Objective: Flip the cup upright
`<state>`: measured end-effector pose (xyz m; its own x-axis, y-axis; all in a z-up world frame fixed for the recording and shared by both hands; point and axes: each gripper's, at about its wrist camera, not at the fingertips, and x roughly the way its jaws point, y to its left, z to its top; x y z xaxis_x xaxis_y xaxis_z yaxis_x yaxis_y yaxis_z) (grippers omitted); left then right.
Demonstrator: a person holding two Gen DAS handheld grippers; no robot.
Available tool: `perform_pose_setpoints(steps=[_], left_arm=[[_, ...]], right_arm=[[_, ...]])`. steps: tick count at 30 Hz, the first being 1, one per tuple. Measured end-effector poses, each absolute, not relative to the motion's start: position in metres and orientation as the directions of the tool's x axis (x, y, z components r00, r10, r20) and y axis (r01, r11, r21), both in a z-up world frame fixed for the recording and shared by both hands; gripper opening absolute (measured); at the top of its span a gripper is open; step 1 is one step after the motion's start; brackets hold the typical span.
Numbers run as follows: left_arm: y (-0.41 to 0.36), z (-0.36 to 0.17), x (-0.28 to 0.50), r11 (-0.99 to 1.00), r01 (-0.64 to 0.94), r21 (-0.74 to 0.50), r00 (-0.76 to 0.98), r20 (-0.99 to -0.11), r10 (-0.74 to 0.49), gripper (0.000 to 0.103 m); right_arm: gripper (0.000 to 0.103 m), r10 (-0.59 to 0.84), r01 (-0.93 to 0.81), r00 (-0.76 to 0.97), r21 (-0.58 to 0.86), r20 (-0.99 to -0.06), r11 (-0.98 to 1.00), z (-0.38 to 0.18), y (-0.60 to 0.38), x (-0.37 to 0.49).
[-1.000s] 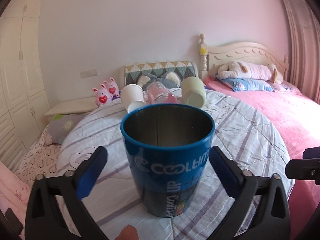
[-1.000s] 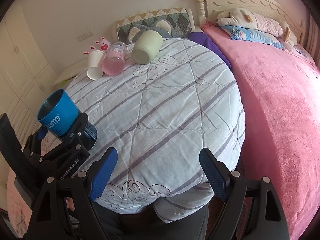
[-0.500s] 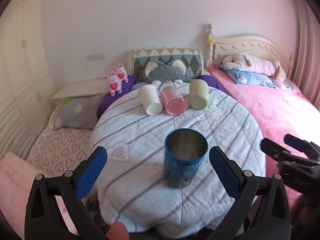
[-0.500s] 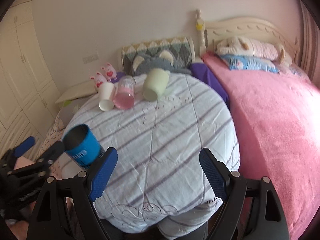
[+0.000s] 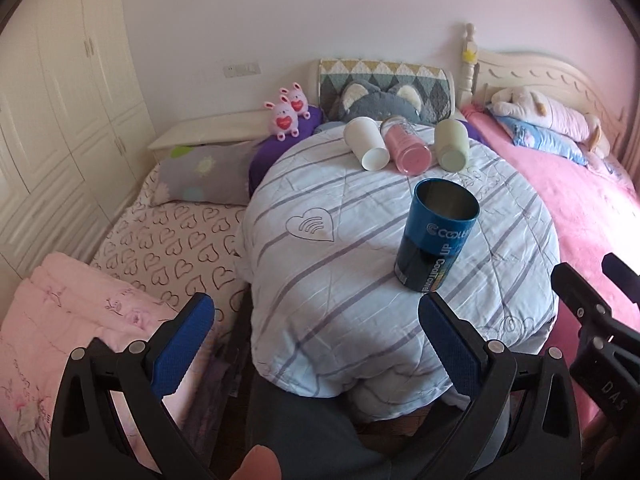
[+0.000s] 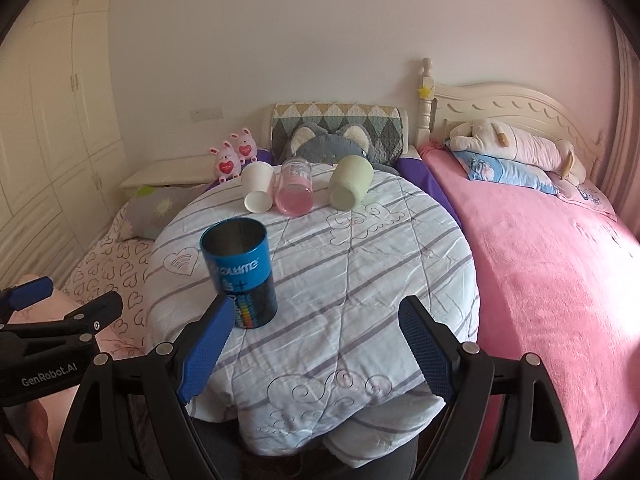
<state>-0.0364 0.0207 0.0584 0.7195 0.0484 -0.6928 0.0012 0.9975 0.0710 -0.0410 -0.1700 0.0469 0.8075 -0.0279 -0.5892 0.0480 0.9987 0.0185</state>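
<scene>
Your blue cup (image 5: 438,236) stands upright, mouth up, near the front edge of the round bench (image 5: 320,320). Your left gripper (image 5: 316,344) and right gripper (image 6: 316,344) are wide open, holding nothing. Three cups (image 6: 296,194) lie sideways at the far edge; nothing blocks them.

Both wrist cameras look forward and down over the striped quilt (image 5: 340,264), the left from farther left; both share the blue cup (image 6: 240,268).
</scene>
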Motion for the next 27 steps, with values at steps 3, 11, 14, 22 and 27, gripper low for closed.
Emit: perform_pose_setpoints(steps=[3,11,14,22,27], left_arm=[[0.022,0.064,-0.045,0.997,-0.01,0.074,0.742,-0.668,0.057,0.103],[0.019,0.069,-0.056,0.997,0.002,0.077,0.756,-0.653,0.049,0.103],[0.018,0.071,-0.058,0.997,0.002,0.077,0.761,-0.647,0.048,0.103],[0.012,0.073,-0.06,0.996,0.013,0.088,0.767,-0.641,0.046,0.103],[0.012,0.072,-0.06,0.996,0.014,0.09,0.766,-0.641,0.048,0.103]], right_arm=[[0.085,-0.037,0.052,0.816,0.009,-0.577,0.999,0.051,-0.165,-0.049],[0.085,-0.039,0.044,0.829,-0.004,-0.558,0.999,0.055,-0.158,-0.061],[0.085,-0.04,0.046,0.833,-0.002,-0.552,0.999,0.057,-0.158,-0.065],[0.085,-0.047,0.059,0.836,0.004,-0.546,0.998,0.06,-0.164,-0.068],[0.085,-0.042,0.053,0.836,0.005,-0.547,0.999,0.06,-0.163,-0.068]])
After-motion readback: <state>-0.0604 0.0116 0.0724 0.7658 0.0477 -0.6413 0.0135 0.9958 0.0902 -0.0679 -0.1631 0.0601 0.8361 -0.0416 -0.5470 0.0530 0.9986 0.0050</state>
